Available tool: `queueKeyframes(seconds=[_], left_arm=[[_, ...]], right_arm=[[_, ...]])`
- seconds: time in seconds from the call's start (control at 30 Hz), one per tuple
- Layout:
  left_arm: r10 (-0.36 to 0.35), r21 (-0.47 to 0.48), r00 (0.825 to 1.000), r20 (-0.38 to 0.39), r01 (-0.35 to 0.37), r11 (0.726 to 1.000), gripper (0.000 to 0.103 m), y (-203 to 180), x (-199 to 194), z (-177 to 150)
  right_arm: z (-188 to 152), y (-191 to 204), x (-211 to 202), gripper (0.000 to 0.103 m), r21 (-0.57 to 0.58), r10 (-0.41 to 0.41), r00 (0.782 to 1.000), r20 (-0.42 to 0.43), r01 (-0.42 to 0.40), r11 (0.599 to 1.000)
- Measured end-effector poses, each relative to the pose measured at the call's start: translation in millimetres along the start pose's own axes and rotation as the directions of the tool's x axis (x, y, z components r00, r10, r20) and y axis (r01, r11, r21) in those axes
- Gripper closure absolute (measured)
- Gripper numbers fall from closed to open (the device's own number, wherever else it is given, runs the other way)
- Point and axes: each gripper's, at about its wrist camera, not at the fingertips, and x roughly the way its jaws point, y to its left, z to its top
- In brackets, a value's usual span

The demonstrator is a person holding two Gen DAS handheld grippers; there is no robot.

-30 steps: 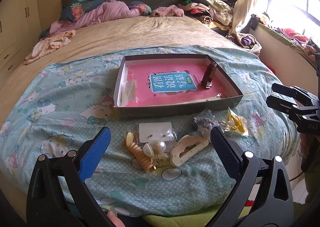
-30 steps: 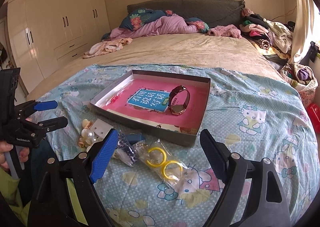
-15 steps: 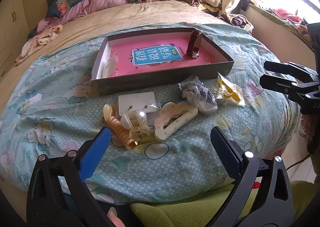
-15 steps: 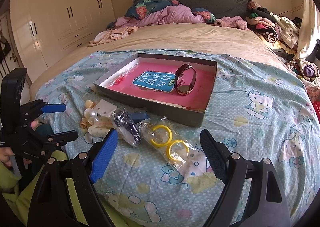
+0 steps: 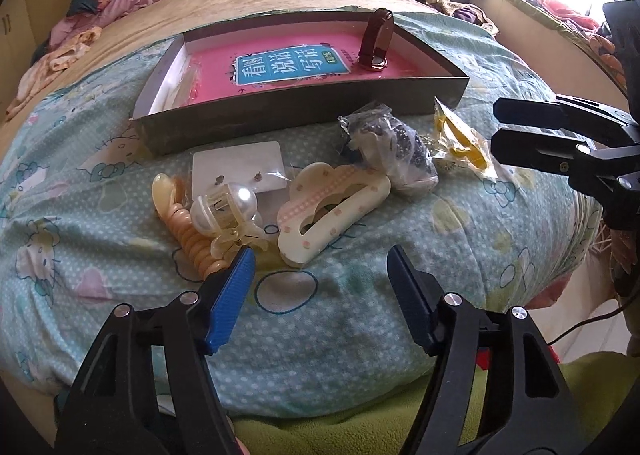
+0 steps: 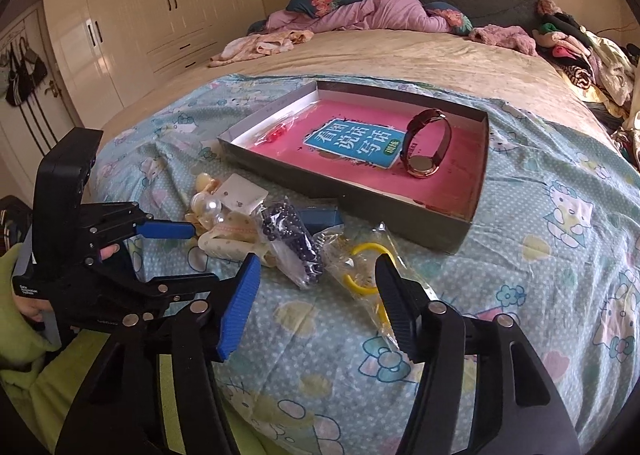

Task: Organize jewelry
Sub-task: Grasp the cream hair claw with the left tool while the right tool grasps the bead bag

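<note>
A grey box (image 5: 304, 117) (image 6: 340, 185) with a pink floor lies on the bed and holds a brown watch (image 5: 376, 43) (image 6: 426, 147). In front of it lie a cream hair clip (image 5: 332, 211), a pearl claw clip (image 5: 228, 211), a spiral hair tie (image 5: 196, 243), an earring card (image 5: 238, 169), a bag of dark beads (image 5: 392, 147) (image 6: 290, 237) and a bag of yellow rings (image 5: 460, 139) (image 6: 364, 267). My left gripper (image 5: 320, 275) is open and empty, just short of the clips. My right gripper (image 6: 316, 287) is open and empty, close over the two bags.
The items rest on a blue cartoon-print blanket (image 5: 400, 315) near the bed's foot edge. Pillows and clothes (image 6: 360, 11) pile up at the headboard. Wardrobes (image 6: 132, 15) stand on the left. A window ledge with clothes (image 5: 560, 3) runs along the right.
Both grippers moved forward and down toward the jewelry, and both sets of jaws narrowed while staying open. No item has moved.
</note>
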Motion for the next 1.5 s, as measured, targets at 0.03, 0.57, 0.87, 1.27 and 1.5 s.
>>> queueKeyframes(seconds=[0.03, 0.57, 0.87, 1.27, 1.5], left_arm=[[0.000, -0.003, 1.000, 0.001, 0.000, 1.000, 0.043, 1.3, 1.4, 0.3], [-0.031, -0.001, 1.000, 0.001, 0.031, 1.000, 0.042, 4.4, 16.2, 14.2], [-0.050, 0.001, 0.999, -0.010, 0.050, 0.999, 0.042, 2.2, 26.9, 22.5], [-0.022, 0.050, 1.000, 0.002, 0.021, 0.999, 0.054, -10.1, 30.4, 28.2], [-0.064, -0.001, 0.997, 0.053, 0.064, 0.998, 0.074, -3.1, 6.5, 31.6]], right_arm=[[1.0, 1.5, 3.9, 0.049, -0.006, 0.005, 1.000, -0.008, -0.005, 1.000], [17.2, 13.8, 70.7, 0.066, -0.051, 0.117, 0.988, -0.096, -0.122, 0.991], [24.2, 1.3, 53.0, 0.074, -0.012, 0.150, 0.988, -0.035, -0.151, 0.989], [27.5, -21.8, 26.5, 0.075, 0.056, 0.099, 0.994, 0.043, -0.101, 0.993], [24.5, -28.5, 17.6, 0.075, 0.079, 0.079, 0.995, 0.058, -0.084, 0.993]])
